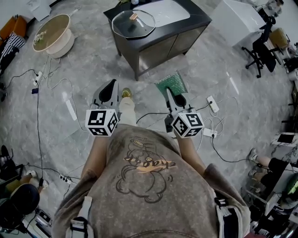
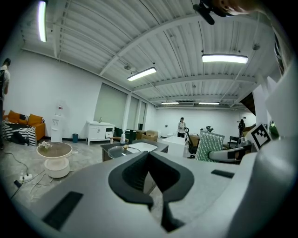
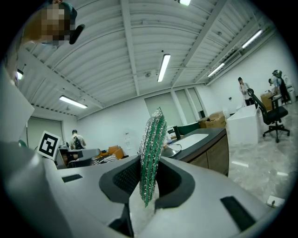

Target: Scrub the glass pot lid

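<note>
The glass pot lid (image 1: 133,22) with a small tan knob lies on the dark cabinet (image 1: 160,44) ahead of me; the left gripper view shows the lid (image 2: 122,150) far off on that same top. My right gripper (image 1: 173,92) is shut on a green and silver scrub pad (image 1: 172,83), which stands on edge between its jaws (image 3: 151,155). My left gripper (image 1: 110,91) is shut with nothing in it, its jaws meeting in the left gripper view (image 2: 150,155). Both grippers are held level, well short of the cabinet.
A white sink basin (image 1: 170,11) is set in the cabinet top behind the lid. A round cream tub (image 1: 52,35) stands on the floor at the left. Cables and power strips (image 1: 212,103) lie across the marble floor. An office chair (image 1: 260,49) and other people are at the room's right side.
</note>
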Demonstrator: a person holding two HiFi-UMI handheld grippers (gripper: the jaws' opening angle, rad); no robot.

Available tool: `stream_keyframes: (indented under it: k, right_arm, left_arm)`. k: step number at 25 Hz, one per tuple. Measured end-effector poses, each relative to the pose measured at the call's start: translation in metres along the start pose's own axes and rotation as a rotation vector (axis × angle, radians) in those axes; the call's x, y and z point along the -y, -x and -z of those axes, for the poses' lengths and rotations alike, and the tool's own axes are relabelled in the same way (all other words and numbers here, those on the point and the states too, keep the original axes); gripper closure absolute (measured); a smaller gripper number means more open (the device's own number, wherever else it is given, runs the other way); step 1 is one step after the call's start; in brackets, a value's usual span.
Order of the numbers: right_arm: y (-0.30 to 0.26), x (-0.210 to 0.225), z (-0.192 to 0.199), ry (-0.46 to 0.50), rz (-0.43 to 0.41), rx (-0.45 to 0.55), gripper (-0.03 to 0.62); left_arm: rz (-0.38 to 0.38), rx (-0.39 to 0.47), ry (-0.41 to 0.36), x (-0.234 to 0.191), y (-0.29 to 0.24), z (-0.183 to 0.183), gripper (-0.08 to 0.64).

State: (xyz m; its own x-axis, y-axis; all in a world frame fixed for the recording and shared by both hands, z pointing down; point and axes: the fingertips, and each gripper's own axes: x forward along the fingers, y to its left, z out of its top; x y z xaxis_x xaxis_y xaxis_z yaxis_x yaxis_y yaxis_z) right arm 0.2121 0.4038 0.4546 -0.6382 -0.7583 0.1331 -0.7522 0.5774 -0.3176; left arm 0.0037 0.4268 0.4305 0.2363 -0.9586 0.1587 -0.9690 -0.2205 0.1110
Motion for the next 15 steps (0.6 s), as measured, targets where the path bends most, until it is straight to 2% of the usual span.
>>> stream_keyframes:
  k: [7, 15]
  right_arm:
    - [-0.081, 0.035, -0.012, -0.004, 0.011, -0.012, 0.502]
    - [-0.196, 0.058, -0.042, -0.01, 0.015, -0.039, 0.502]
  left_arm:
    - [0.011, -0.01, 0.011, -0.044, -0.082, -0.008, 0.551]
    - [0.035, -0.041, 0.009, -0.112, -0.183, -0.04, 0.551]
